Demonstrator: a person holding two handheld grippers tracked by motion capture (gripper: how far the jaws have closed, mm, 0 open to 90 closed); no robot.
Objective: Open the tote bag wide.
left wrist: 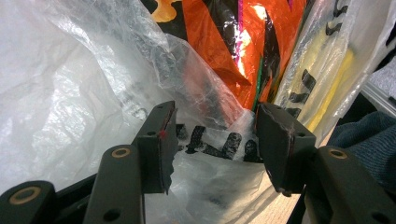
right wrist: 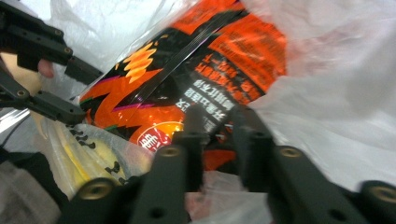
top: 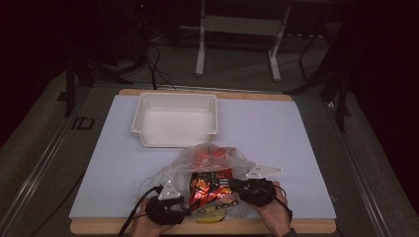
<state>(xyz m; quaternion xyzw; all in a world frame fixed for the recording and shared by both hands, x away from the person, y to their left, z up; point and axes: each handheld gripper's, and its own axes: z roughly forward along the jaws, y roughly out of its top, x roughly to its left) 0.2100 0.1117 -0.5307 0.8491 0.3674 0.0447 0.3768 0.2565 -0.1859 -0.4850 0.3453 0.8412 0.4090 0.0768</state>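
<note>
High view: one clear plastic bag (top: 207, 163) lies on the counter (top: 276, 133) between the two hand-held grippers, with one white bin (top: 175, 118) beyond them. The right hand-held gripper (right wrist: 219, 126) is clenched on the one orange-and-black snack packet (right wrist: 196, 70) sticking out of the bag's mouth. The left hand-held gripper (left wrist: 212, 128) has its jaws pinching a fold of the bag (printed black letters between them); a yellow packet (left wrist: 327, 70) sits to its right.
</note>
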